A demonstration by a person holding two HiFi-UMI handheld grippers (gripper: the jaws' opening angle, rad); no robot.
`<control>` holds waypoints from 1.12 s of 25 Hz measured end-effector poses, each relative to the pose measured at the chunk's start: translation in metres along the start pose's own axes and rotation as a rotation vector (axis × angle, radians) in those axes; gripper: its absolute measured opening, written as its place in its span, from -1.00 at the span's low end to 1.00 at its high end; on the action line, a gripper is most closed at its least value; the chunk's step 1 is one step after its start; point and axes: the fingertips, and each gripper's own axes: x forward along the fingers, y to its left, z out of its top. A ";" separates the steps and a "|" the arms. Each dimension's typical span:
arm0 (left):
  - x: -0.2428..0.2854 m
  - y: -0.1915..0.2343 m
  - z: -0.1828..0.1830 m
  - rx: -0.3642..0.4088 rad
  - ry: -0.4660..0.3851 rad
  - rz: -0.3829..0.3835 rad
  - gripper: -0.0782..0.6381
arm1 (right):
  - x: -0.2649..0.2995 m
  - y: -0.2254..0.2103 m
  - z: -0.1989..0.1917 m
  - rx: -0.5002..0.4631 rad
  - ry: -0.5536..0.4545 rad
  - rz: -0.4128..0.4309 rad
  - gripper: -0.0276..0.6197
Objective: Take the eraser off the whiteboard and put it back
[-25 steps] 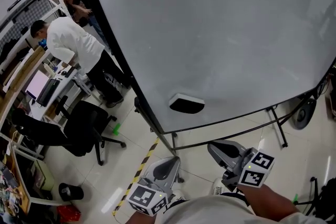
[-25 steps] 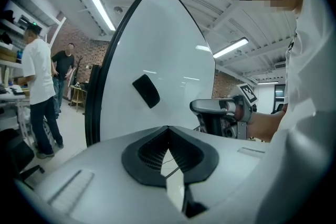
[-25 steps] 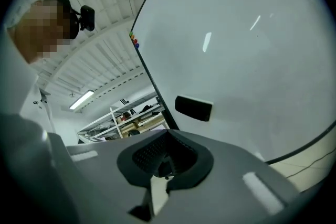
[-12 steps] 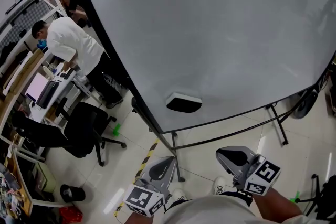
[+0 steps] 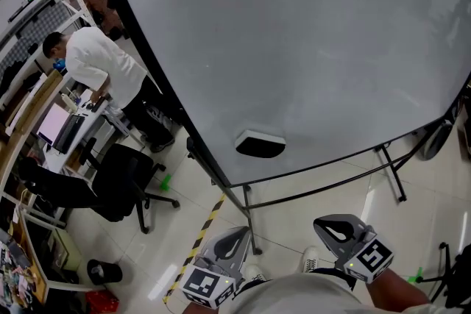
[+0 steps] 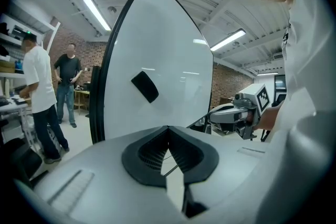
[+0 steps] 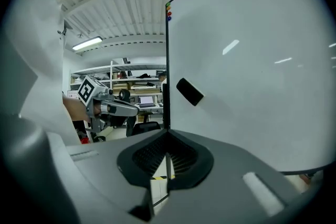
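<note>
Both clenched empty: left tool point(image 5: 237, 235), right tool point(image 5: 327, 226); eraser point(image 5: 260, 145) apparently clings to whiteboard point(image 5: 294, 48)

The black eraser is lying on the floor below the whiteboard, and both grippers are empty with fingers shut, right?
Not the floor: the black, white-backed eraser sticks to the large white whiteboard, as the head view shows. The left gripper and right gripper are empty, fingers shut.

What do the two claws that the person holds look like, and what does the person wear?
The left claw and the right claw each have a smooth light grey shell that narrows to the tip, with black ribbed pads inside. Each carries a white cube with black square markers: the left cube and the right cube. No cables show. The person wears a white top.
</note>
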 end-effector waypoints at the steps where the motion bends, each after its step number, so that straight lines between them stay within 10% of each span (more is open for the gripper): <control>1: 0.000 -0.001 0.002 0.001 -0.002 0.001 -0.73 | 0.000 0.000 0.001 0.012 0.000 0.001 -0.91; 28: 0.003 -0.003 0.006 0.019 0.001 -0.028 -0.73 | 0.004 -0.003 0.004 0.088 -0.022 -0.001 -0.91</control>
